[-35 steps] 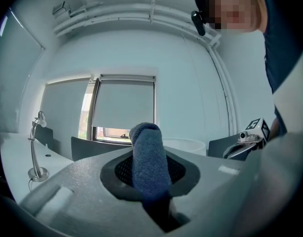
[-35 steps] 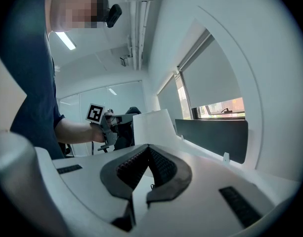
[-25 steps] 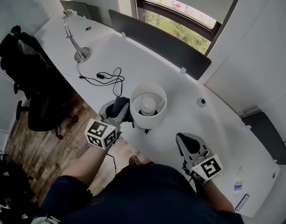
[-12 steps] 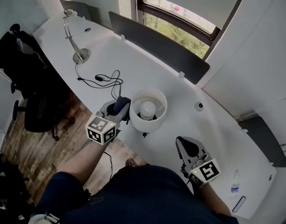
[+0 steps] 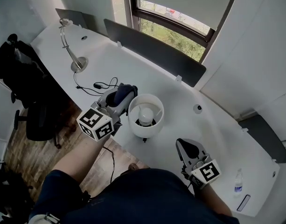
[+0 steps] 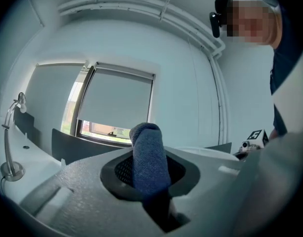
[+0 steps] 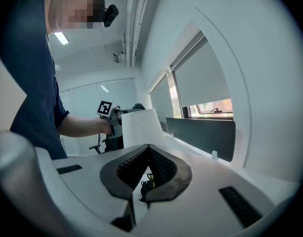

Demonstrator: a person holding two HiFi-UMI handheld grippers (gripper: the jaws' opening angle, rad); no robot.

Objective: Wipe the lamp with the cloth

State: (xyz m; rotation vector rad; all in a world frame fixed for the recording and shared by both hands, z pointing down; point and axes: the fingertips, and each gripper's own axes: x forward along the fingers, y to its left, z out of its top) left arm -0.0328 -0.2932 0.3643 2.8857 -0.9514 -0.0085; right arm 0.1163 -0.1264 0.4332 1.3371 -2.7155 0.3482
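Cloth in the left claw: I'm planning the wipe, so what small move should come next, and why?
Probably ease the left claw rightward so the blue cloth presses against the white lampshade. The claw is shut on the cloth, which sits beside the shade's upper rim; whether they already touch isn't clear.

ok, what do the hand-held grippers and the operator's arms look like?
Left hand-held gripper and right hand-held gripper: light grey moulded bodies, black ribbed pads, each carrying a white cube with black square markers. The person wears a dark navy short-sleeved top; forearms bare.
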